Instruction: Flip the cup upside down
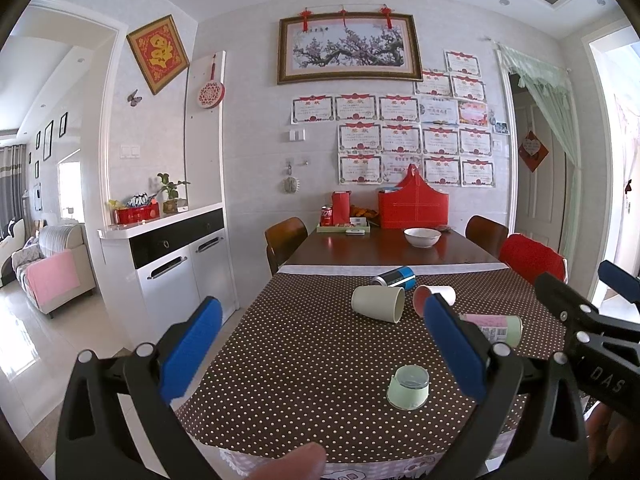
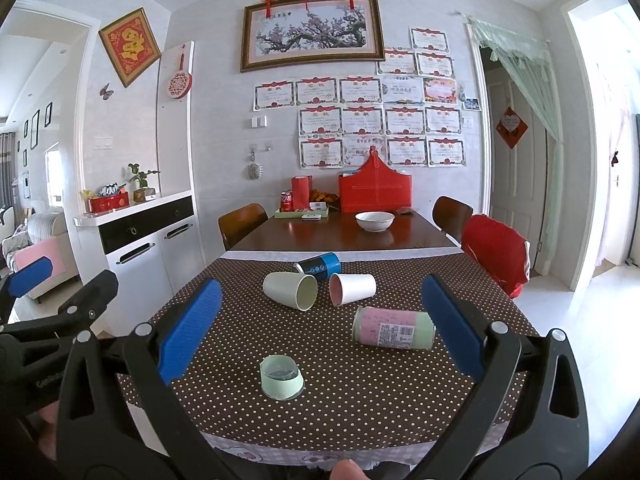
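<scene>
Left gripper [image 1: 320, 344]: my jaws are spread wide, holding nothing.
Right gripper [image 2: 322, 328]: likewise spread, holding nothing.
Small green cup [image 2: 280, 377]: upside down on the dotted tablecloth [image 2: 360, 400], below and between my right jaws, untouched.

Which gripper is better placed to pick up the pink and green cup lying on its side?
Probably the right gripper: the pink and green cup lies just inside its right finger. In the left wrist view it sits off behind a finger.

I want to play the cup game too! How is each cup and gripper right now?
Small green cup: upside down.
Cream cup: on its side.
White cup: on its side.
Blue can: on its side.
Pink-green can: on its side.
Left gripper: jaws open.
Right gripper: jaws open.
</scene>
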Demonstrator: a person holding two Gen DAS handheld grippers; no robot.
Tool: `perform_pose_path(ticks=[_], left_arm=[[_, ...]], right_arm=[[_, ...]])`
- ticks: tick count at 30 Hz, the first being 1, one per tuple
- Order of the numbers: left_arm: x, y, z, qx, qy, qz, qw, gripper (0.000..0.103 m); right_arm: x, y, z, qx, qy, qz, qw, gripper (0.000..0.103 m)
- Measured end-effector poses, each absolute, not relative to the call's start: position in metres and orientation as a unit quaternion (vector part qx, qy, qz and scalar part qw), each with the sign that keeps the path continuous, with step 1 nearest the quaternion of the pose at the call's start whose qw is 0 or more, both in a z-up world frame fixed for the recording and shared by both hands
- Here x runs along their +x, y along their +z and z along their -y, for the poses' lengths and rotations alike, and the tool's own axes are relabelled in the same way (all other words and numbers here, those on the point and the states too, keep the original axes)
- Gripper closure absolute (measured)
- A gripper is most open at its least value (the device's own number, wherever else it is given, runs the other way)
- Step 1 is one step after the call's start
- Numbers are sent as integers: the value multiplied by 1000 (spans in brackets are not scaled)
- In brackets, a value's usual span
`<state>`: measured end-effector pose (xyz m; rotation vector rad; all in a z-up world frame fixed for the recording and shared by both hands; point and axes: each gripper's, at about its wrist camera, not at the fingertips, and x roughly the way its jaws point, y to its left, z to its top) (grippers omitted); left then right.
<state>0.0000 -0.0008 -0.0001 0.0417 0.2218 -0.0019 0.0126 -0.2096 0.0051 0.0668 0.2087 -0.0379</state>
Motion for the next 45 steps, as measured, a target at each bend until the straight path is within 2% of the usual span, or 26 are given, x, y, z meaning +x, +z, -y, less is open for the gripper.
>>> perform_pose_path(ticks=[31,37,45], left_arm=[[0,0,1,20,-3,-113,993,4],[14,-21,7,28,-8,-128,991,4],[45,-54,14,43,-14,-169,985,4]], right_arm=[[9,15,211,31,-19,-102,994,5],[17,16,226,30,-23,-113,993,5],[50,-20,261,38,-50,-167,984,5]])
